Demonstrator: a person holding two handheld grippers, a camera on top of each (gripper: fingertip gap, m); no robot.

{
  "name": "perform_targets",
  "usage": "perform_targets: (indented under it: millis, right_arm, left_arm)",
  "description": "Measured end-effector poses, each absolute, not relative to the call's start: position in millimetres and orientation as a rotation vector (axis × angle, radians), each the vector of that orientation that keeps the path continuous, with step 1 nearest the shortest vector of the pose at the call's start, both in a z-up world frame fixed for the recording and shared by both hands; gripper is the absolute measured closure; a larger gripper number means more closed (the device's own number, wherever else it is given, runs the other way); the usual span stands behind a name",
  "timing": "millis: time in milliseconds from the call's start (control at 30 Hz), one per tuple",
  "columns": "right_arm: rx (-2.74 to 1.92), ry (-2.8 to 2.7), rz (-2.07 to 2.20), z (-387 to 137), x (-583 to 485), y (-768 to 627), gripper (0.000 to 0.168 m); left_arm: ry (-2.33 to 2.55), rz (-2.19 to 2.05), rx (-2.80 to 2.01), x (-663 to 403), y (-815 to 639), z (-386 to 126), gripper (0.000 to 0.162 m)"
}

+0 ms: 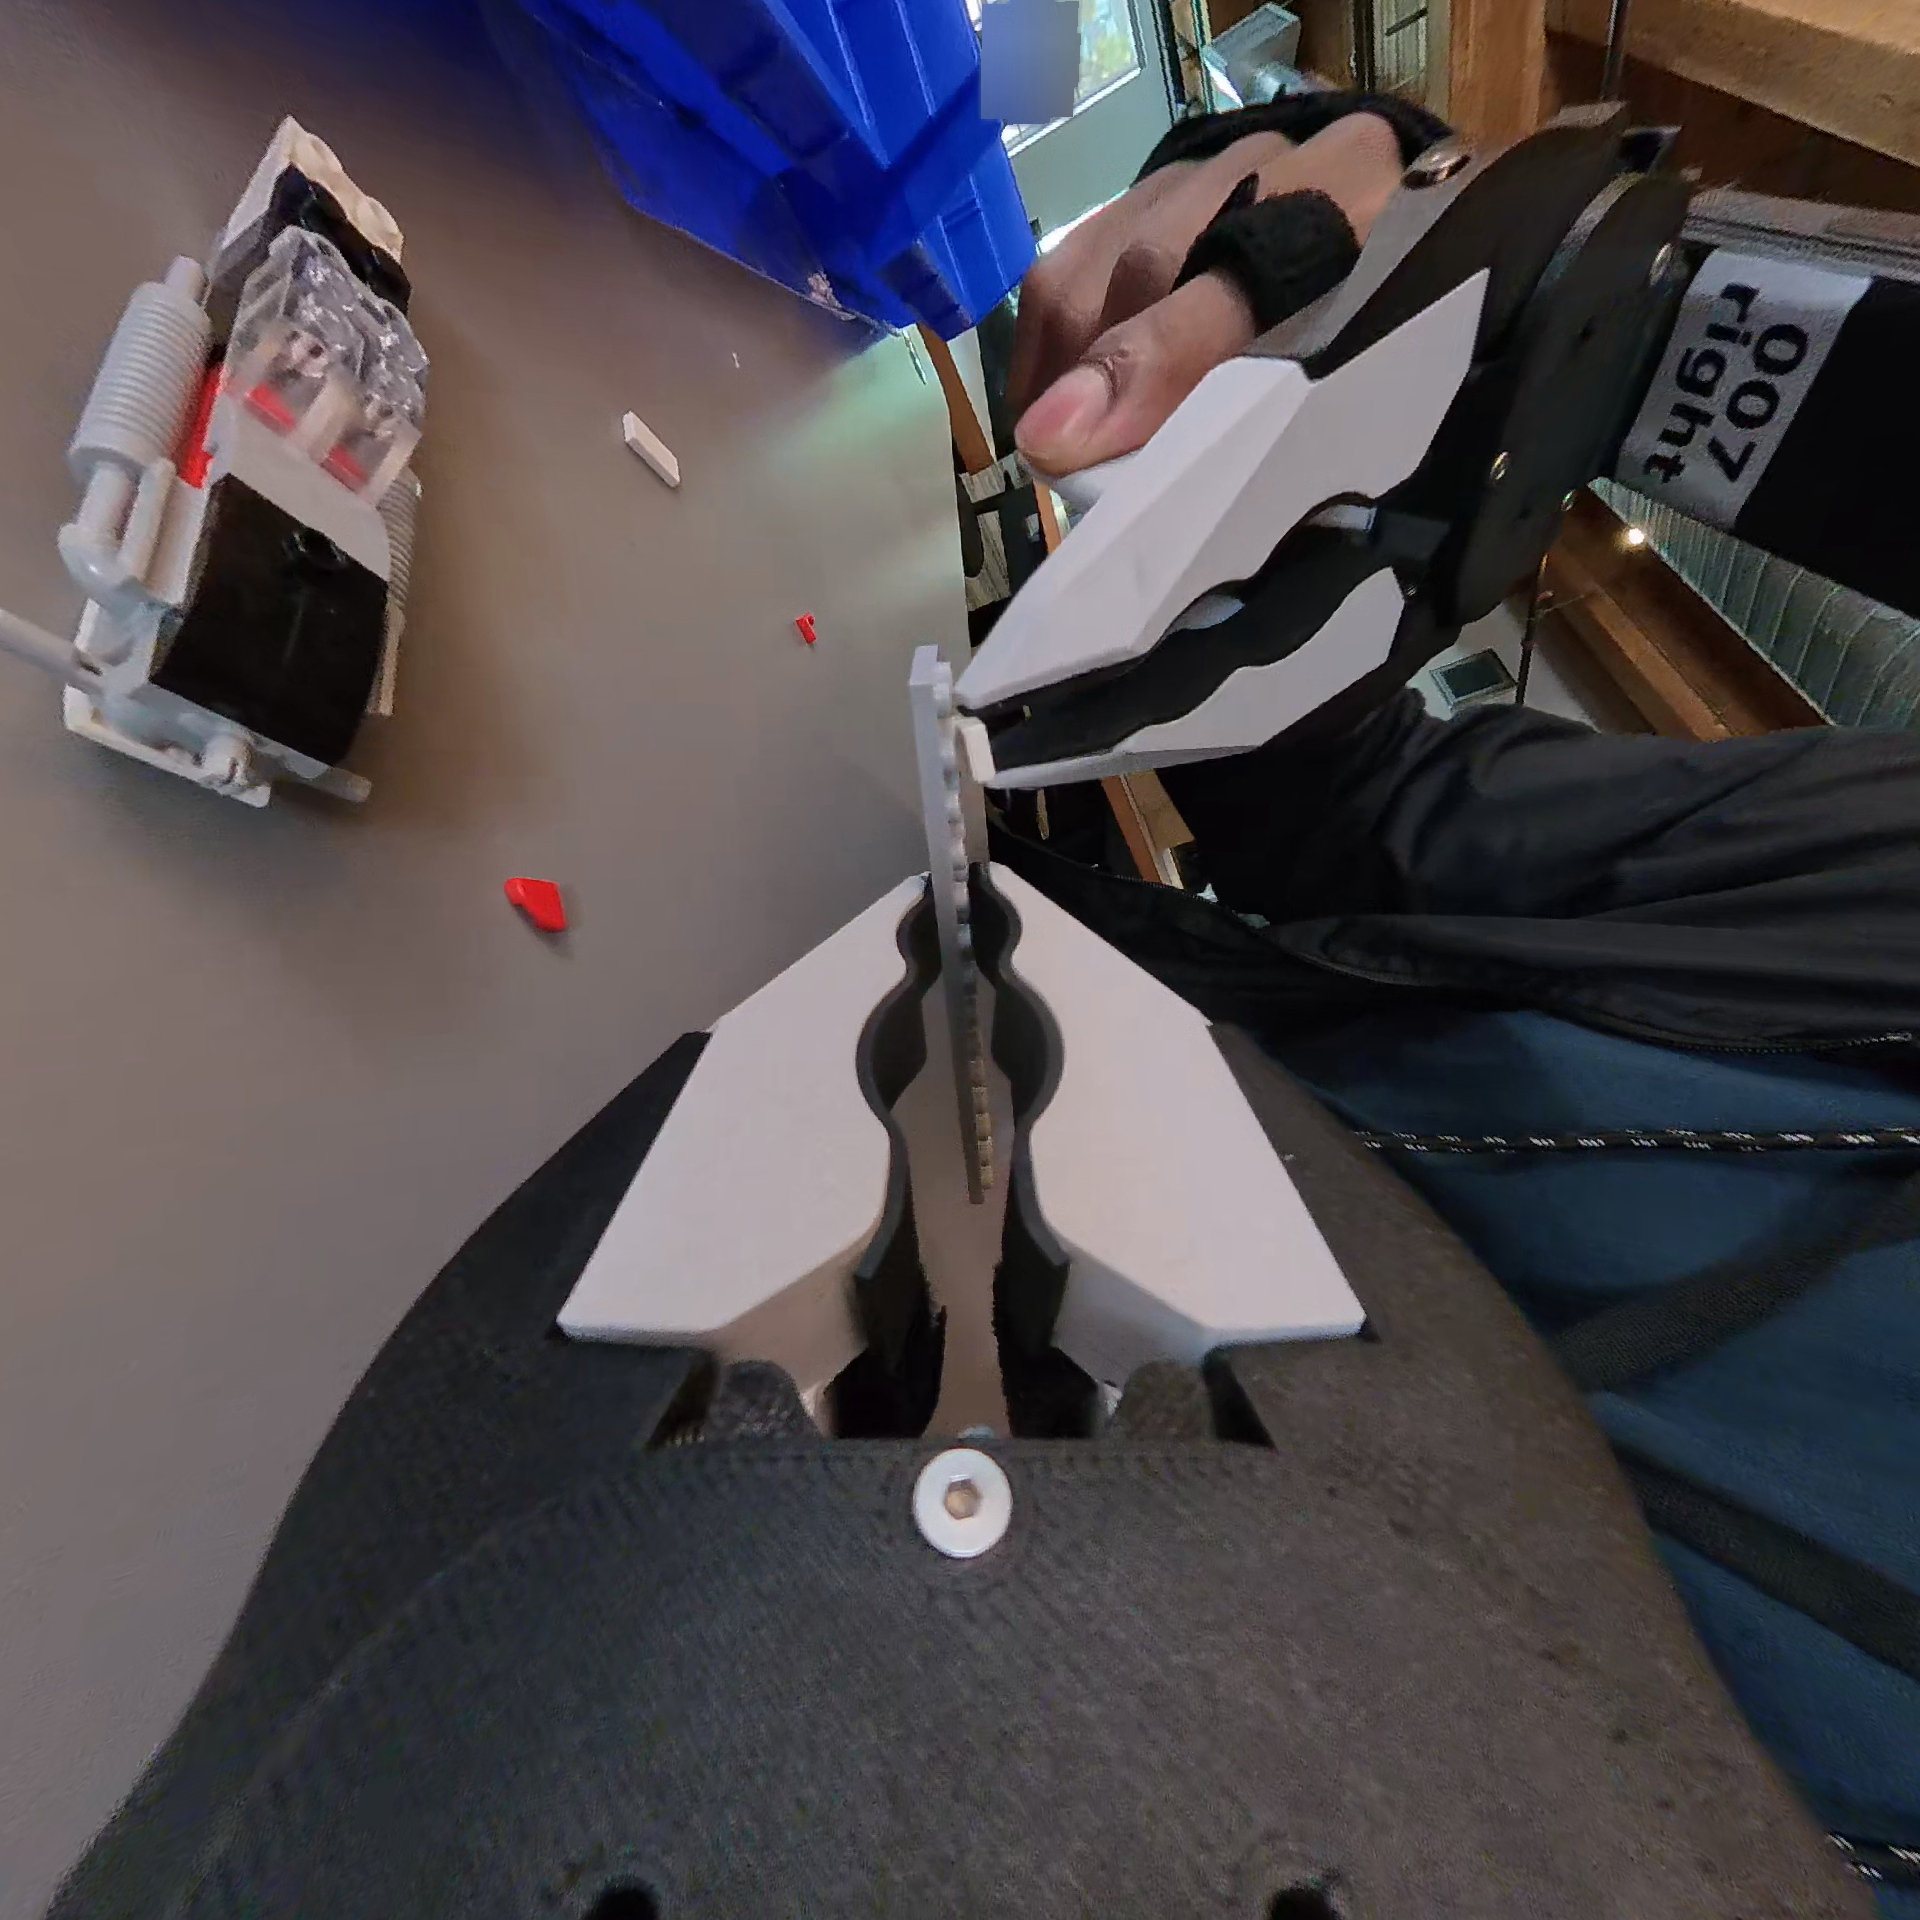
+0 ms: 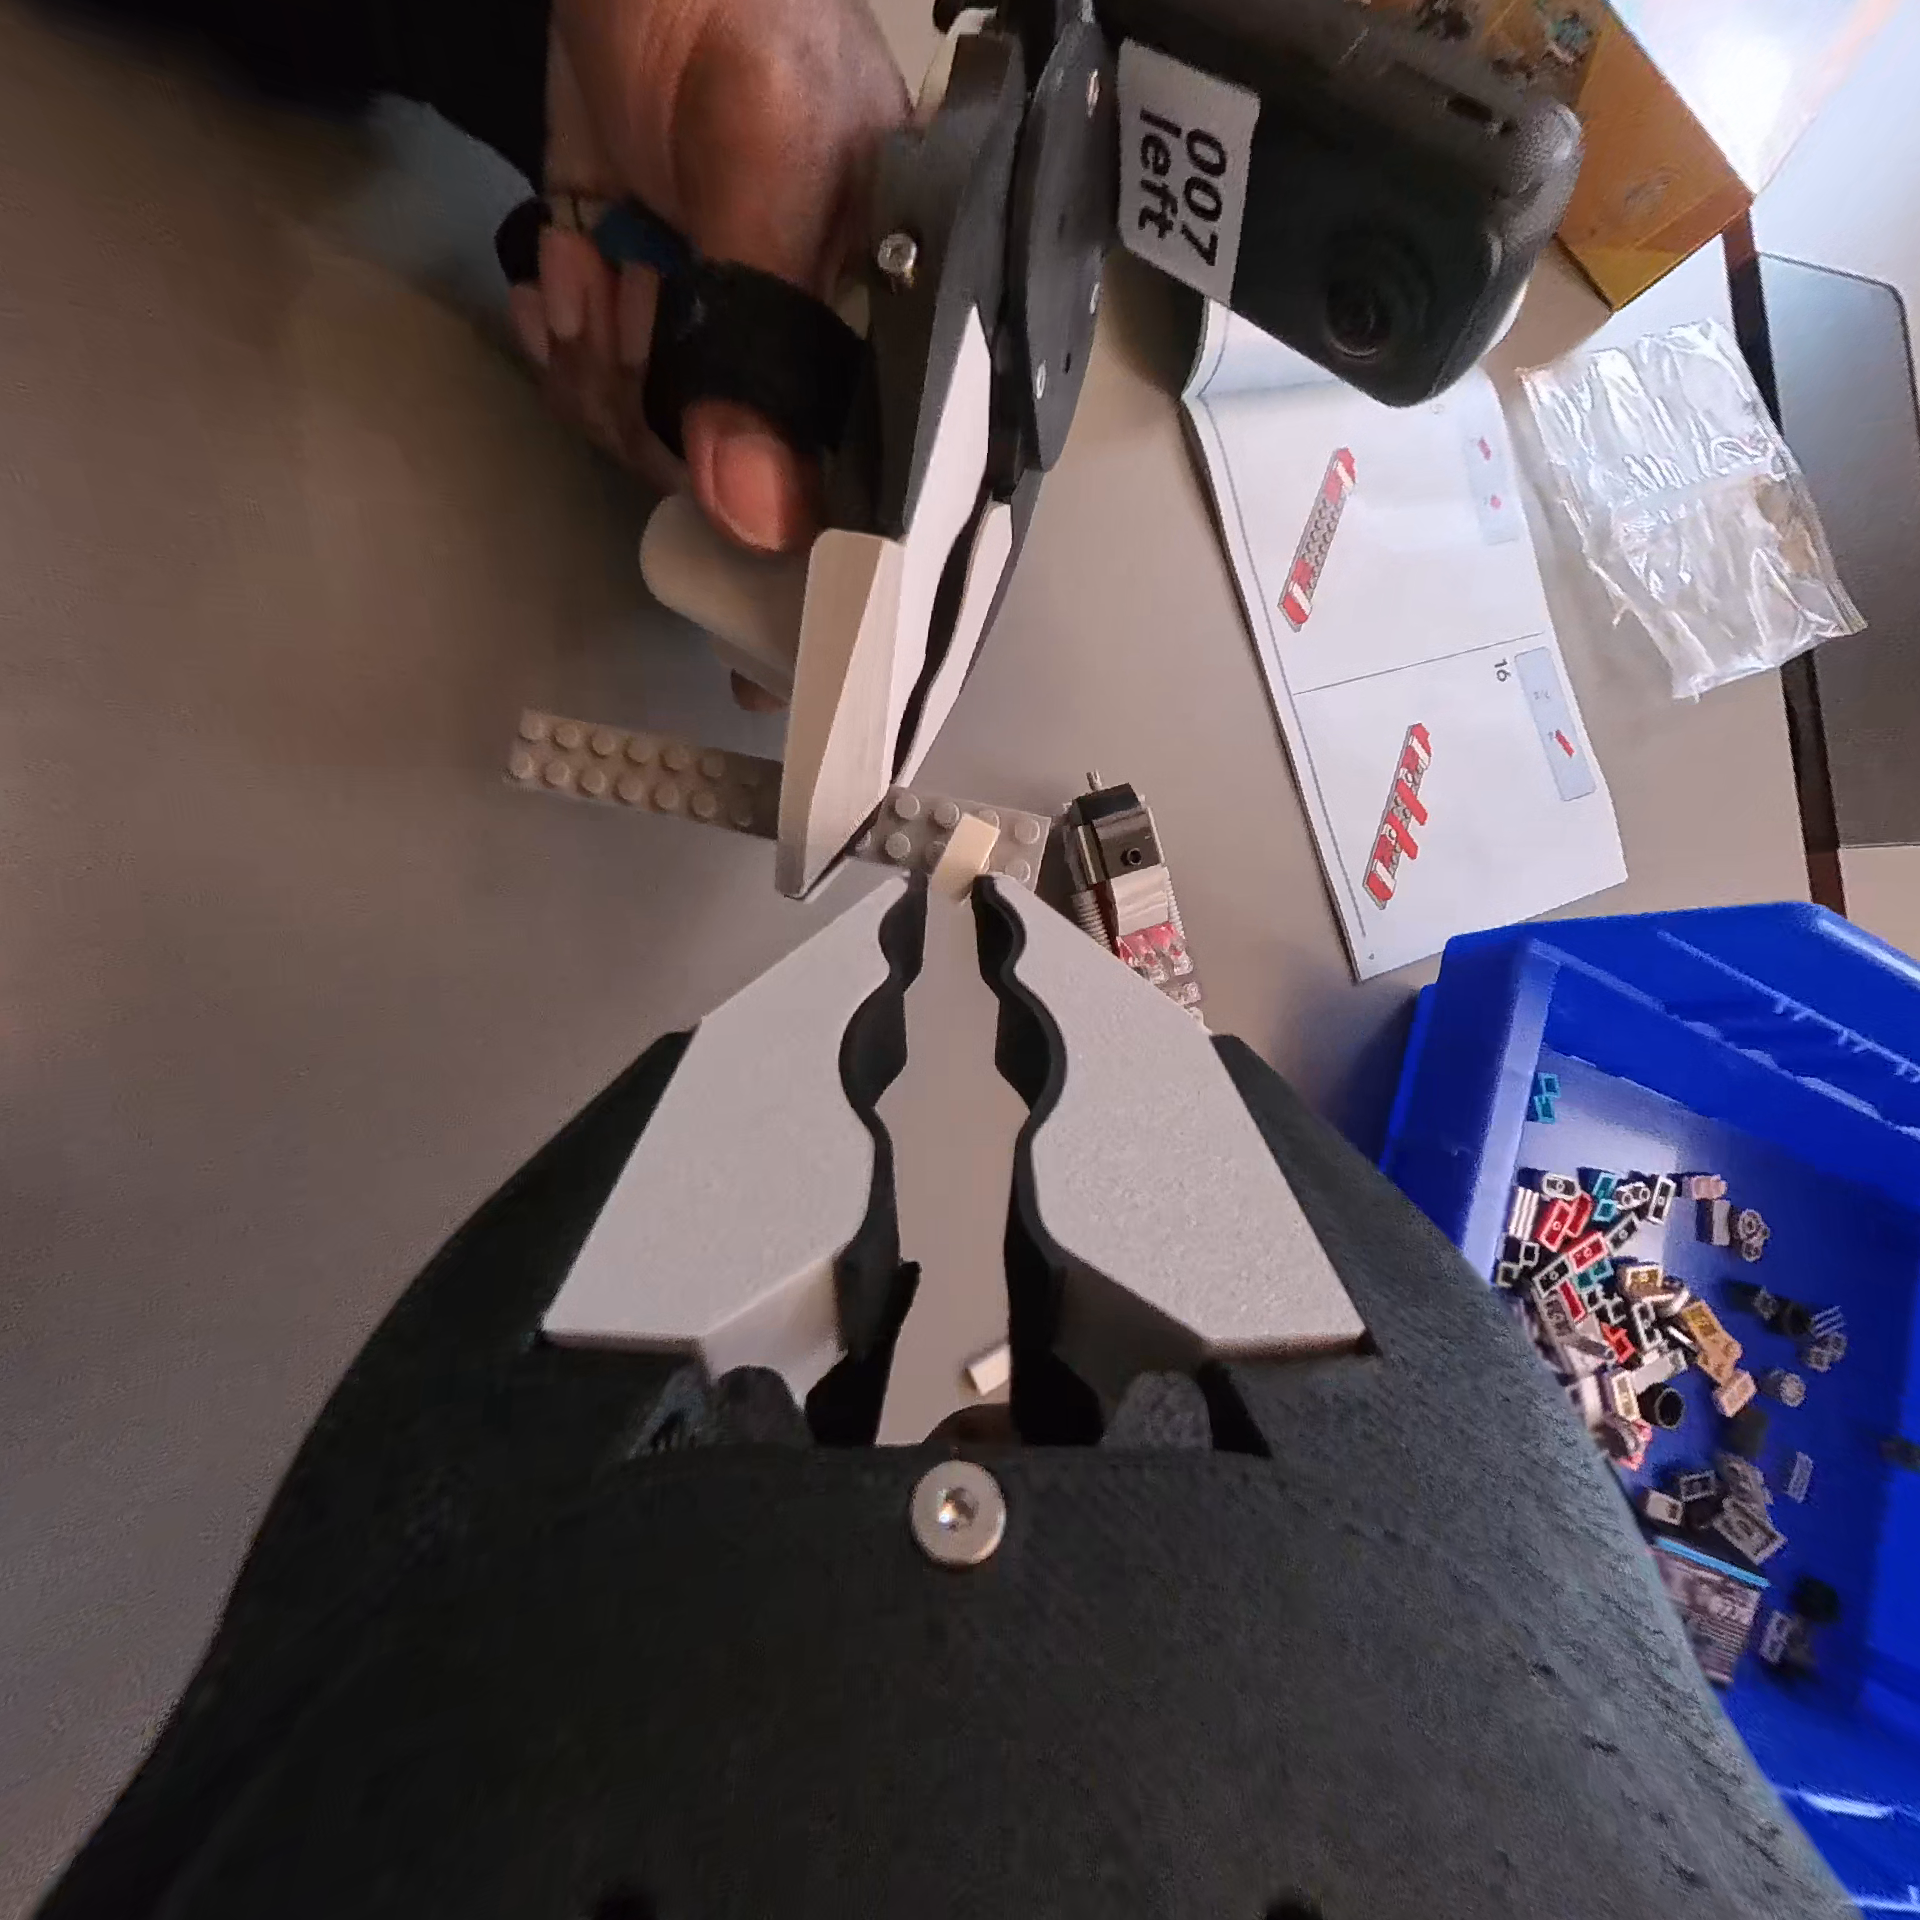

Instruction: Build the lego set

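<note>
My left gripper (image 1: 961, 894) is shut on a long grey studded plate (image 1: 940, 790), held edge-on above the table. My right gripper (image 1: 977, 743) comes in from the right, shut on a small white tile (image 1: 974, 750) that it presses against the studded side near the plate's far end. In the right wrist view the plate (image 2: 644, 769) runs left to right, with the white tile (image 2: 961, 847) on its studs just past my right gripper (image 2: 948, 883). The left gripper (image 2: 831, 842) grips the plate's middle from above.
A partly built black, white and clear model (image 1: 239, 468) lies on the grey table, also seen in the right wrist view (image 2: 1127, 862). Loose red pieces (image 1: 535, 902) and a white tile (image 1: 651, 447) lie nearby. A blue parts bin (image 2: 1662, 1247), an open instruction booklet (image 2: 1403, 644) and a plastic bag (image 2: 1683, 499) sit to the right. The tips of both grippers are at nearly the same place.
</note>
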State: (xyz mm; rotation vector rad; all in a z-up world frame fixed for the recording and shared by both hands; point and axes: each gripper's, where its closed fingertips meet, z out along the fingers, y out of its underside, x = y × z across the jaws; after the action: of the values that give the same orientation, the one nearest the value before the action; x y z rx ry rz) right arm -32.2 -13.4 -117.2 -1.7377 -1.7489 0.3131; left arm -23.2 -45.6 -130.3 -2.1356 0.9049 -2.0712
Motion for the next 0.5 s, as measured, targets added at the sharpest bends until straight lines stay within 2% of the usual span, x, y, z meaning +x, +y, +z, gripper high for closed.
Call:
perform_targets:
  millis: [500]
  right_arm:
    - [-1.709, -1.804, 0.269, -117.1, -33.0, -10.8, 0.159]
  left_arm:
    - [0.912, -2.070, -2.137, -22.7, -46.4, -130.9, 0.157]
